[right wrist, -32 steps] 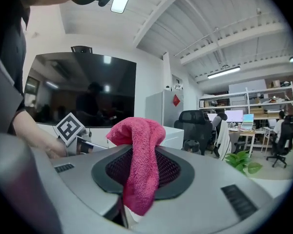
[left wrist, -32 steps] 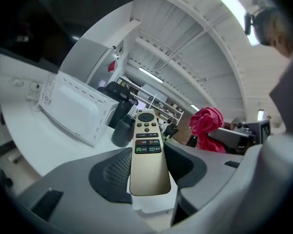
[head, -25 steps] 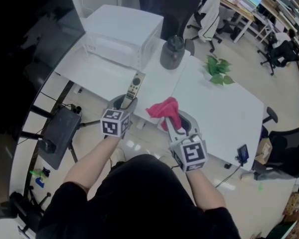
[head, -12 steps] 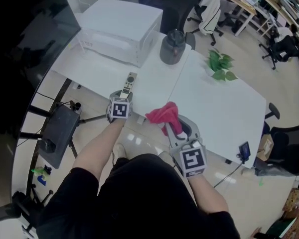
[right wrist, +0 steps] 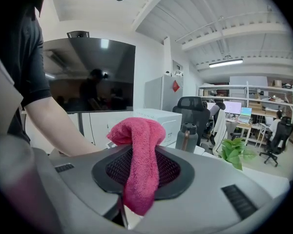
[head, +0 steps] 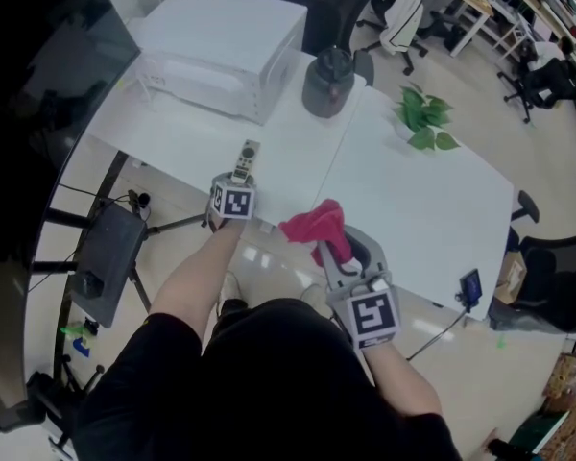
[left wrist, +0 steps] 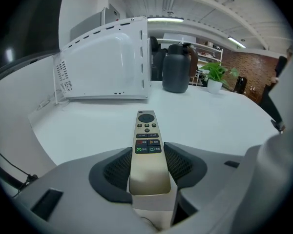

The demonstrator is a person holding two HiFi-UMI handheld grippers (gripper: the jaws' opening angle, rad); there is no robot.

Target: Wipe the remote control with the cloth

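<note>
Two-handed setup here. The left tongs (left wrist: 148, 152) were pinching the remote control (left wrist: 146, 126) by its lower end, pads on both long sides and the button face turned up. That looked like the reason for the hold: the whole keypad stuck out past the pads, free for wiping. The remote sat out over the near edge of the white surface (head: 413, 200), angled down toward it. Whether its far tip actually touched the surface, neither view settled.

The right tongs (right wrist: 142, 155) were clamped on the pink cloth (right wrist: 136, 130), which bunched up above the pads in a soft wad and draped down between them. Probably a decent way to carry it, since the wad is what would meet the buttons. From the head view the cloth was near the remote but clearly apart from it, so the wipe didn't look started.

Stuff that was hard to see: the butt end of the remote was buried between the pads, the cloth's tail vanished into the gap, and the marker cube covered most of the left tongs from above. The white appliance (head: 226, 51), dark jug (head: 328, 80) and plant (head: 424, 123) sat further back, out of the way.
</note>
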